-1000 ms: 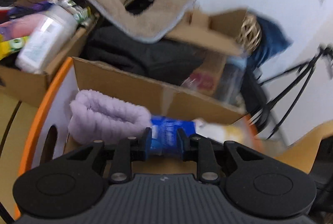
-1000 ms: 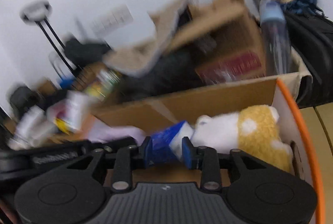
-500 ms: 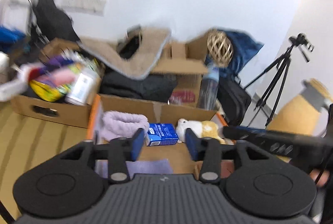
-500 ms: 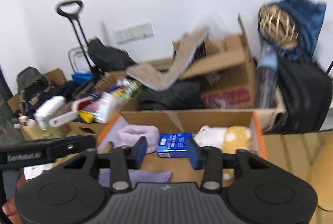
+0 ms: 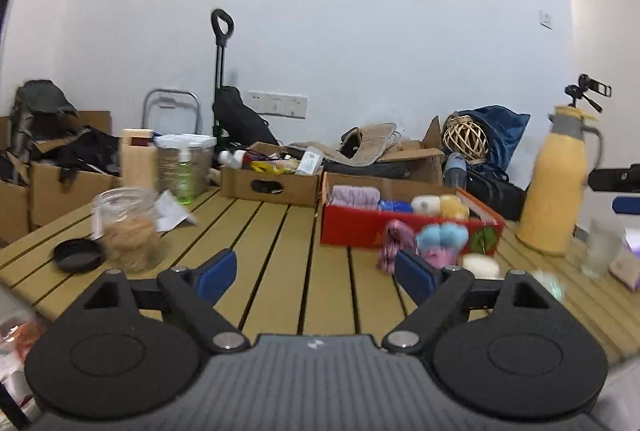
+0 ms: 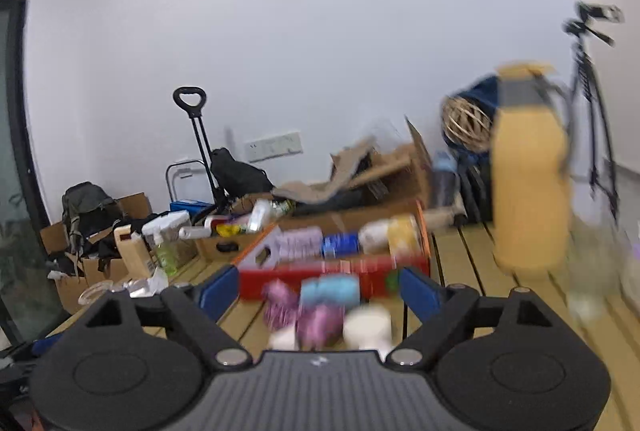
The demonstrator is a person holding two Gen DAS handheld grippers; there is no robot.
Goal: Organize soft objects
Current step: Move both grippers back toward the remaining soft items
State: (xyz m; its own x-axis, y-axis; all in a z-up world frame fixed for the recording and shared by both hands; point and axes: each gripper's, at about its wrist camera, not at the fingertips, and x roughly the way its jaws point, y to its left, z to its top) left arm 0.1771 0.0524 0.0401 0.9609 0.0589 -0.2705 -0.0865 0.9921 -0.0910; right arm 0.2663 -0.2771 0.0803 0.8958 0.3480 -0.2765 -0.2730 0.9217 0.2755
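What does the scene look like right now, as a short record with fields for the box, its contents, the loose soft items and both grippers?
box: red cardboard box on the slatted wooden table
contents: lilac towel, blue tissue pack, white and yellow plush toy
loose items: pink, blue and white soft pieces on the table in front of the box
left gripper: open, empty, jaws just opened
right gripper: open, empty, jaws just opened

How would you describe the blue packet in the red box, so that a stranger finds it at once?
Find the red box on the slatted table. A row of soft things lies inside; the blue packet sits between a lilac towel and a white-and-yellow plush. It alone is blue and flat-sided.
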